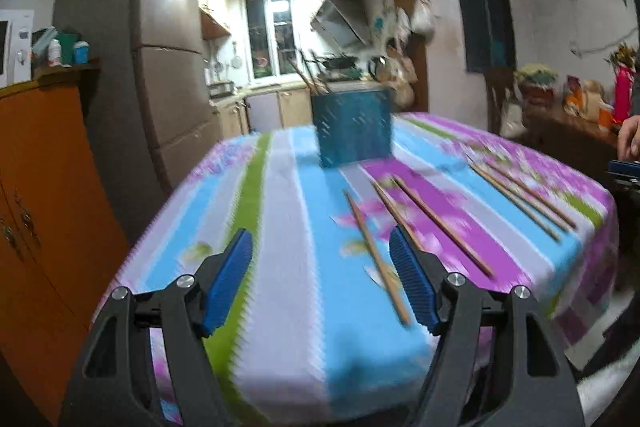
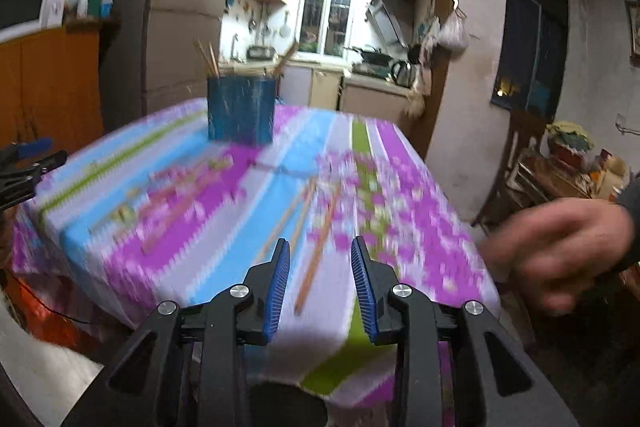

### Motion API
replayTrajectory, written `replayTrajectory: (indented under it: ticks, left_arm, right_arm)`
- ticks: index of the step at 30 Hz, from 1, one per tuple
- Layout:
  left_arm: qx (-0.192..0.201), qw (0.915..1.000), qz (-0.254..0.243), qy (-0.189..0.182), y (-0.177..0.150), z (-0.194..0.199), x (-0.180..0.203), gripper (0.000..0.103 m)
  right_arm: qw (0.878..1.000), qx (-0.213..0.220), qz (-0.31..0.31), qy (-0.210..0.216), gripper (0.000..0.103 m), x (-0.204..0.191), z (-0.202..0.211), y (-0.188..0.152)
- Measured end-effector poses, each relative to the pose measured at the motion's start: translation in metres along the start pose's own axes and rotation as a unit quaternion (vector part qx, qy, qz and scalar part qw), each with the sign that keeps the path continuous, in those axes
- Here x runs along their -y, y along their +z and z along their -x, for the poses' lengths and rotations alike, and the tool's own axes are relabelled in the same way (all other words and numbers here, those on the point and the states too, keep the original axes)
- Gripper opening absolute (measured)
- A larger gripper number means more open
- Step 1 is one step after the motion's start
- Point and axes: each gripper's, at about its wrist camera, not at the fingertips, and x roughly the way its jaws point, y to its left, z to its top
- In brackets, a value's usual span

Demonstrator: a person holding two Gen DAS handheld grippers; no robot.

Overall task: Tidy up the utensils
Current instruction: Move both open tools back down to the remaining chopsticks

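Note:
Several wooden chopsticks lie loose on the striped floral tablecloth (image 1: 280, 207). The nearest one (image 1: 376, 259) runs just inside my left gripper's right finger. A blue holder (image 1: 352, 127) with chopsticks standing in it sits at the far side of the table. My left gripper (image 1: 318, 239) hangs open over the near edge and grips nothing. In the right wrist view my right gripper (image 2: 321, 243) is open too, above a loose chopstick (image 2: 316, 255) on the cloth (image 2: 240, 227). The holder (image 2: 240, 111) stands far left there. Both views are blurred by motion.
A blurred hand (image 2: 560, 251) hovers off the table's right side. An orange cabinet (image 1: 48, 187) and a tall fridge (image 1: 168, 67) stand to the left. A cluttered sideboard (image 1: 560, 95) is at the right, the kitchen counter beyond.

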Motion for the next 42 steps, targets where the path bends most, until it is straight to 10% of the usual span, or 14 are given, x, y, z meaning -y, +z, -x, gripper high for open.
replayTrajectory:
  ticks: [42]
  left_arm:
    - [-0.025,0.9996,-0.007,0.014,-0.053,-0.030,0.048,0.054]
  right_arm:
    - [1.000,-0.017,-0.021,0.008,0.011,-0.035,-0.060,-0.032]
